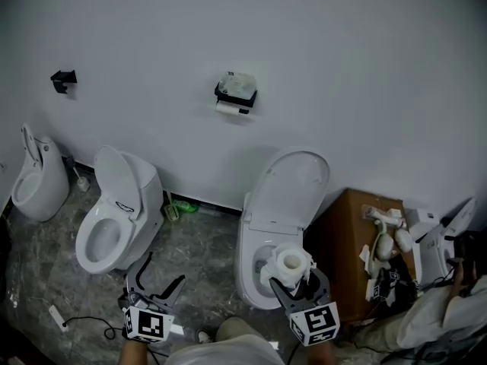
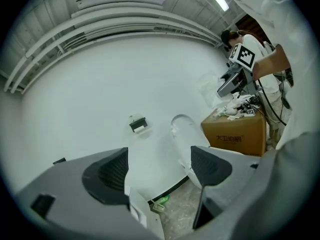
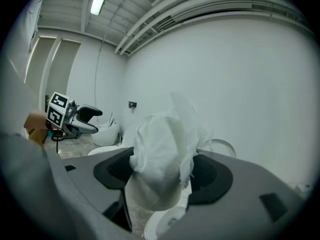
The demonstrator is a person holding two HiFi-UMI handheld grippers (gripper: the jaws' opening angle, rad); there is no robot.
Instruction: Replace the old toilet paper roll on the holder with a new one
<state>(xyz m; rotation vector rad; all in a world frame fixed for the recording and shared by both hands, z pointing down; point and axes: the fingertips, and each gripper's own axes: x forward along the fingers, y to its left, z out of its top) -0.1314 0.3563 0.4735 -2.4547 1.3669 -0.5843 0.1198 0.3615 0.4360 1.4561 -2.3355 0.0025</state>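
Roll gripped right, holder well ahead

Right gripper point(image 1: 294, 278) is clamped on the new roll point(image 1: 291, 261), with its pads pressing the paper from both sides. The core stands upright with the hole facing up. Left gripper point(image 1: 156, 289) has its jaws wide apart with nothing between them.

Holder point(image 1: 236, 97) hangs on the wall point(image 1: 365, 67), well apart from both grippers, ahead and above. It lies up and left of the right gripper, and up and right of the left one. In the left gripper view it shows just above the gap between the jaws, so that gripper points roughly at it. A white strip under the black bracket looks like the old roll point(image 1: 227, 108), lying level along the wall. A pale thing sits on top, too small to name.

The right gripper seems slightly nearer sideways, but the empty left one is free to clear the old roll first. The new roll will likely need turning from upright to level to match the holder's axis.
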